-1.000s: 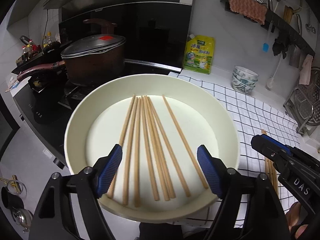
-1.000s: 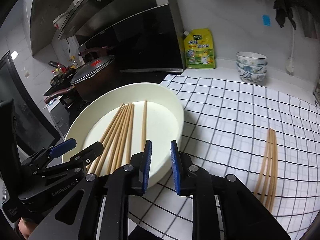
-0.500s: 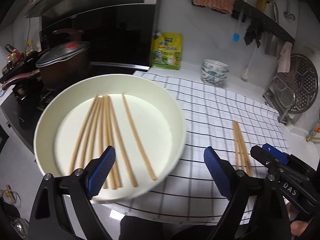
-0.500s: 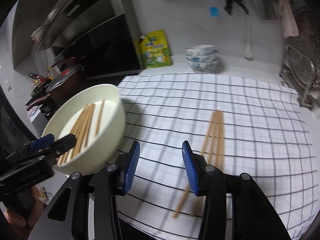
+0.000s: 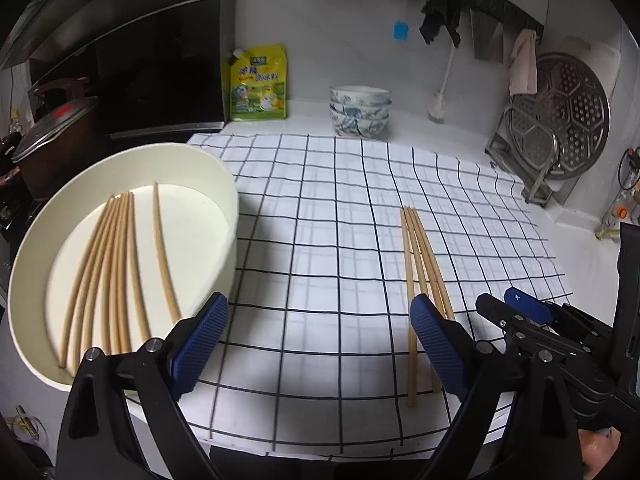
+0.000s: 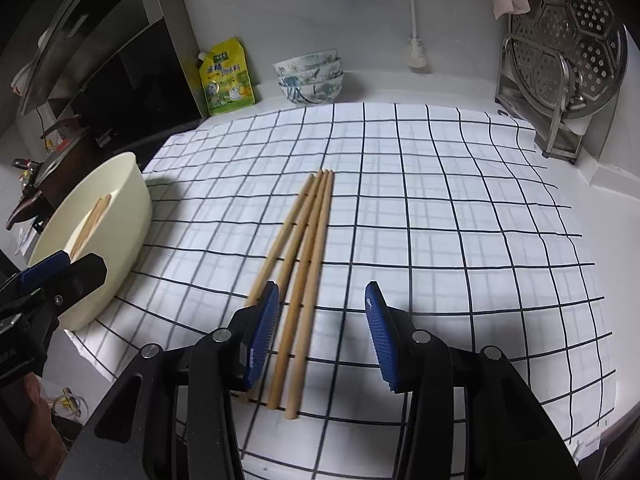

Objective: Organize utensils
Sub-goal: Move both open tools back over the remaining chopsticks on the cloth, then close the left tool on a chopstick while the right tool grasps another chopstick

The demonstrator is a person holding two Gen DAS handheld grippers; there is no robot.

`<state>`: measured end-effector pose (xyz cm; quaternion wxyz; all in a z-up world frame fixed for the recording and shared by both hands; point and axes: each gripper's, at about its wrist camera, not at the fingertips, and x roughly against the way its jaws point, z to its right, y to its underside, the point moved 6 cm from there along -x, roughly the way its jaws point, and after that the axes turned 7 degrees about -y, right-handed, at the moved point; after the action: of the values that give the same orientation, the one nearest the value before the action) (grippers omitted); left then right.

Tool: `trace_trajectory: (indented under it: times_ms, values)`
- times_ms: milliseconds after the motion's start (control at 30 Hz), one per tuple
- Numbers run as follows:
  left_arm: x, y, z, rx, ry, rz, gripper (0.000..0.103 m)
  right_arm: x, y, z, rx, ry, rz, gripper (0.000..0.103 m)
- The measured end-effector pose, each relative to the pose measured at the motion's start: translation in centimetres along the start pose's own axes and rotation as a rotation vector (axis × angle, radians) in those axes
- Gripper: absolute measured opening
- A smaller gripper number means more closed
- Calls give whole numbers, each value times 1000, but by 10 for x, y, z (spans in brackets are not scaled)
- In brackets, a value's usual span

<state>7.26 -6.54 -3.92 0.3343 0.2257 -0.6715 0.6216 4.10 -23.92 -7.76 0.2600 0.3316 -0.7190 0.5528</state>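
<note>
A cream bowl stands at the left end of the checked cloth and holds several wooden chopsticks. Several more chopsticks lie side by side on the cloth to the right. My left gripper hovers open over bare cloth between the bowl and those chopsticks, holding nothing. In the right wrist view my right gripper is open above the near ends of the loose chopsticks, which run between its fingers untouched. The bowl and the left gripper sit at that view's left.
A yellow refill pouch and stacked patterned bowls stand at the back wall. A metal rack with a perforated steamer plate is at the back right. A lidded pot sits on the stove at the left. The cloth's front edge overhangs the counter.
Both grippers have swung right, away from the bowl and over the cloth. The right jaws have gone from nearly shut to open. The left jaws have widened a little.
</note>
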Motion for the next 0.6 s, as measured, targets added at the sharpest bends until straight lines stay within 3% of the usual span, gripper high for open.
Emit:
trace_trajectory:
  times_ms: [600]
  values:
    - [-41, 15, 13, -30, -16, -89, 91, -46, 8, 8, 75, 55, -82, 42]
